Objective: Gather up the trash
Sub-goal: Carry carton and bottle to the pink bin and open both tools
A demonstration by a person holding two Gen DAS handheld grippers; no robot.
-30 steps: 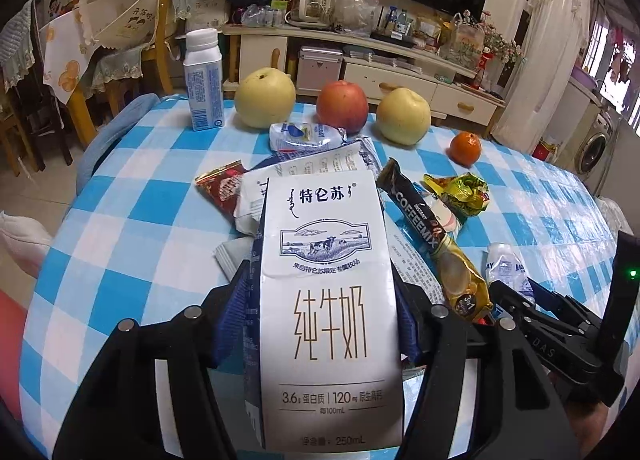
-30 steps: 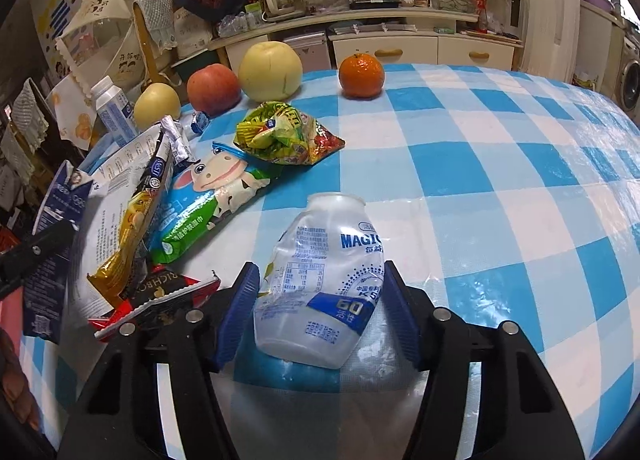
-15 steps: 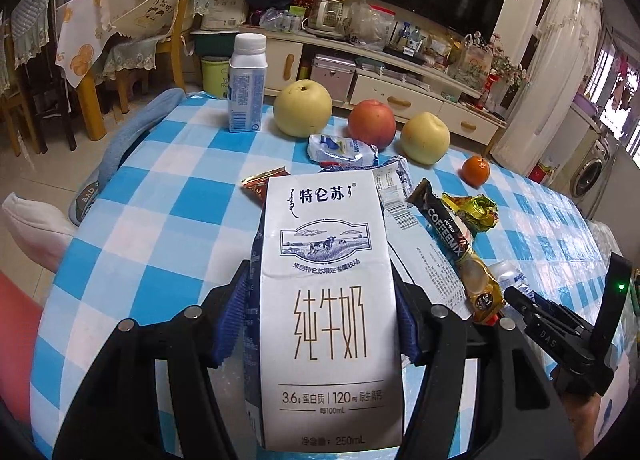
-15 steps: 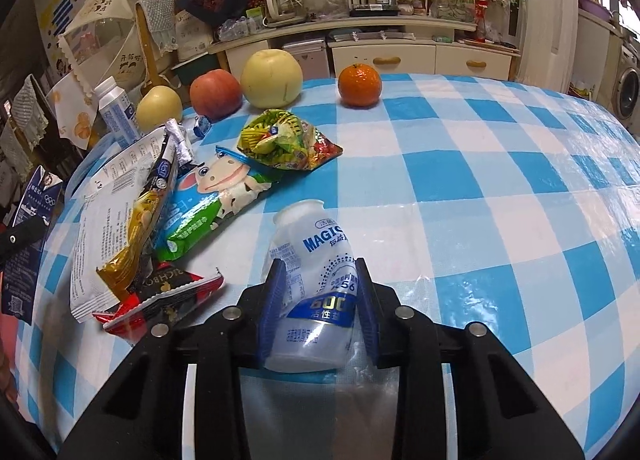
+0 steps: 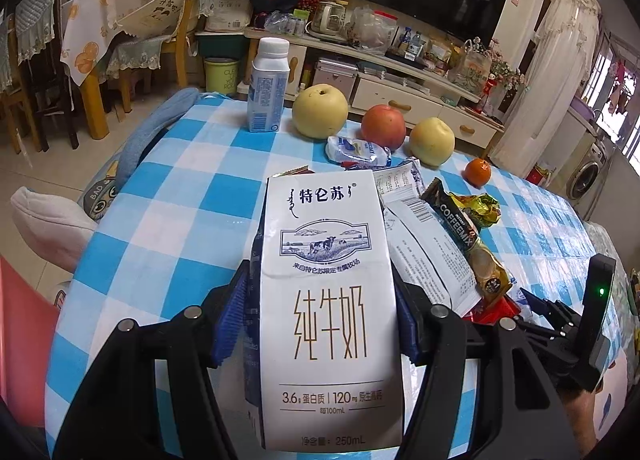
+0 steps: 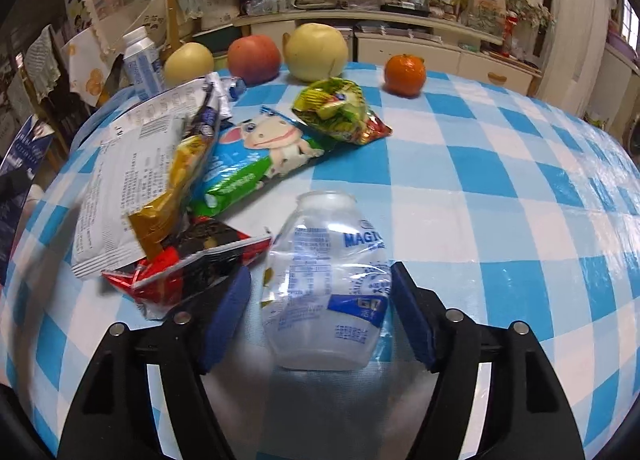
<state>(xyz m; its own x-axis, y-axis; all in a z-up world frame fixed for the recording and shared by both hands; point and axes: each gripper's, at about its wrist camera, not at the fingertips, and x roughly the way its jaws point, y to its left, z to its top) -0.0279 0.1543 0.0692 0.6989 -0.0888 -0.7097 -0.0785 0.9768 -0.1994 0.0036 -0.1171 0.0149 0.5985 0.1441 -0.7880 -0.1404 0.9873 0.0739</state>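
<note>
Crushed bottle [image 6: 326,288] lies between the wide right tongs [image 6: 320,314], neck pointing away; left tongs [image 5: 320,320] clamp the milk carton [image 5: 326,312].

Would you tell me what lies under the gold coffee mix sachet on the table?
The coffee mix sachet rests across a white printed wrapper, its lower end over a red-and-black wrapper. The sachet hides whatever is directly beneath it.

milk carton [image 5: 328,300] base cropped, wrappers [image 6: 160,188] overlapping
</note>
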